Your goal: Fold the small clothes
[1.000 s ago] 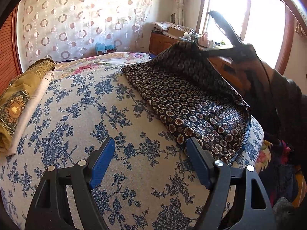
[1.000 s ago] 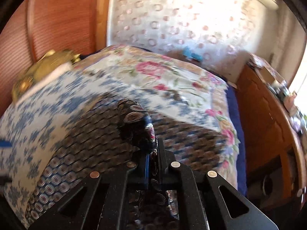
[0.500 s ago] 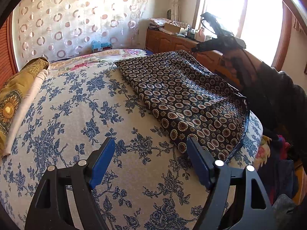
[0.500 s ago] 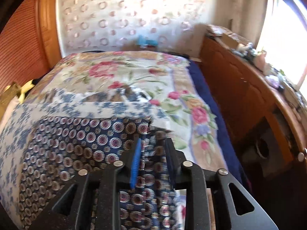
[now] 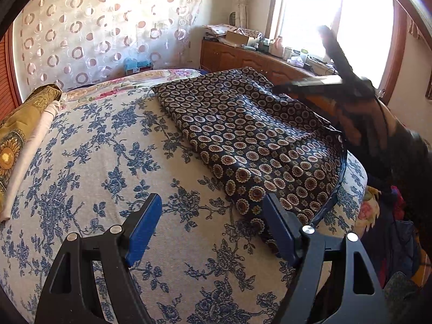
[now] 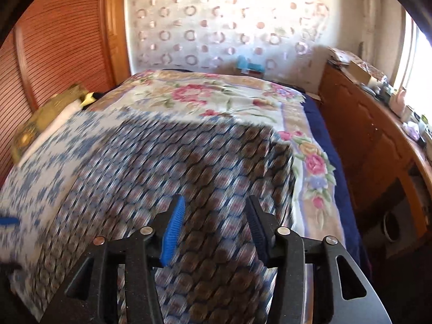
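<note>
Patterned garment (image 6: pixel 172 167) has just been released flat beneath the spread right gripper (image 6: pixel 214 229) fingers; left gripper (image 5: pixel 213 226) fingers spread, empty; fold laid.

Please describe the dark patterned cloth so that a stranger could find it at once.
Find the bed with the blue-flowered white cover. The cloth lies flat on its window side. Only it is dark navy with rows of small round medallions.

Garment (image 5: pixel 251 137): dark navy, printed with tan and white circular medallions. Bed sheet (image 5: pixel 94 162): off-white with blue floral sprigs. Quilt (image 6: pixel 216 94) beyond: cream with pink roses. Folded cloth (image 5: pixel 16 135): gold, sunflower motif. Curtain (image 5: pixel 94 27): white with brown rings.
</note>
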